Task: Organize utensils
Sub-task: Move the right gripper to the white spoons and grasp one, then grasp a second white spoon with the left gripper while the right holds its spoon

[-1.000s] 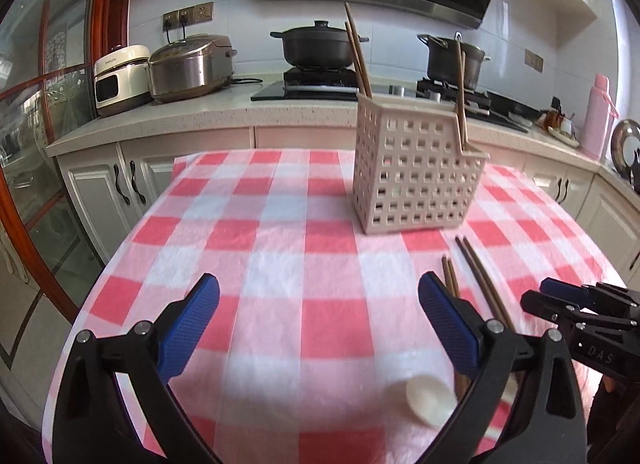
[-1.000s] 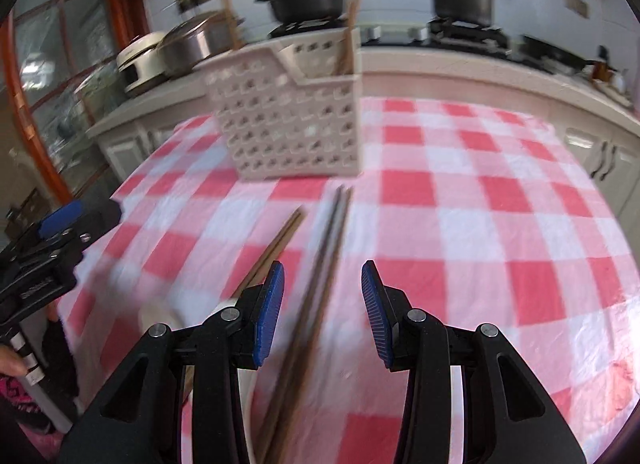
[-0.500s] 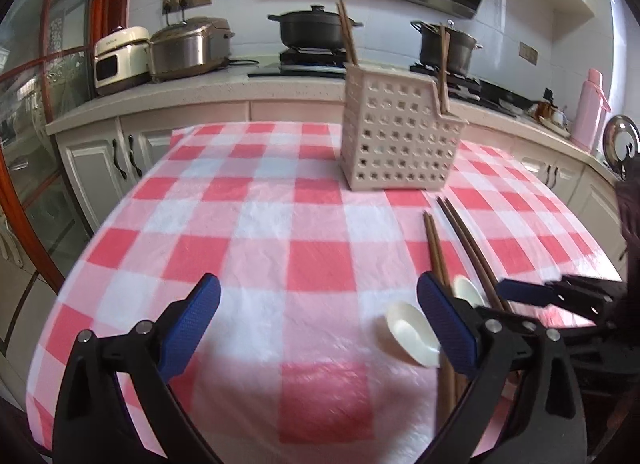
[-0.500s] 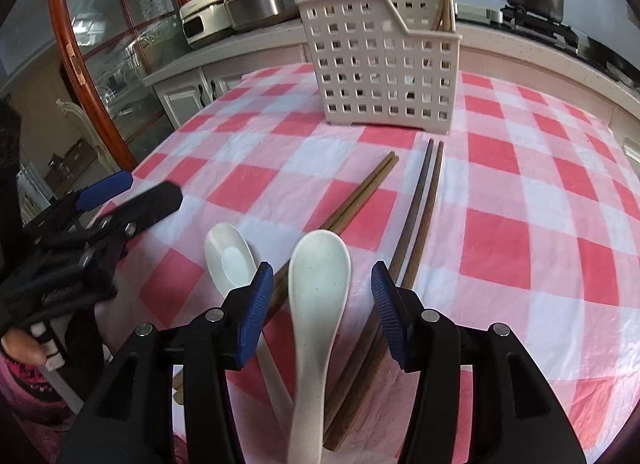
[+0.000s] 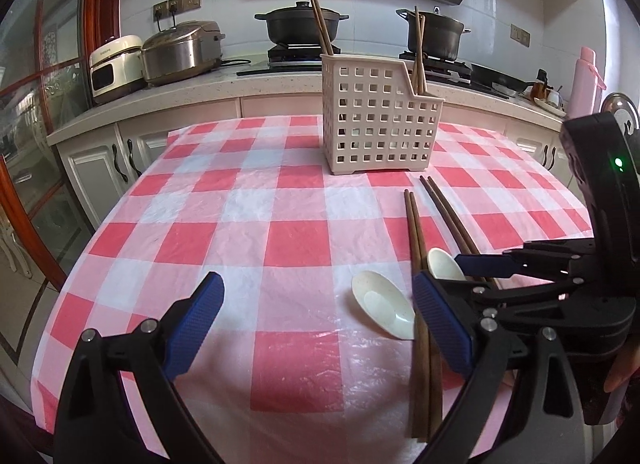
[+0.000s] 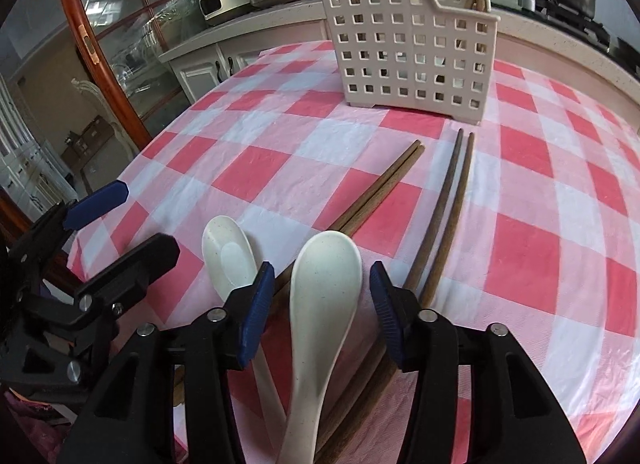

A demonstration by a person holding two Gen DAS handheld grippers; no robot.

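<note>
Now the right gripper (image 6: 322, 296) straddles a white spoon (image 6: 324, 284) on the checked cloth (image 6: 540, 224); jaws just narrowed w/ spoon between, pads not touching it. Left gripper (image 5: 316, 312) gapes wide, nothing in it. 2nd spoon (image 6: 230, 254), chopsticks (image 6: 448, 216) lie beside; basket (image 6: 408, 40) behind.

Caddy (image 5: 380, 128) behind chopsticks (image 5: 418, 248) on table (image 5: 240, 224) — spoons (image 6: 324, 284) nearest, side by side
</note>
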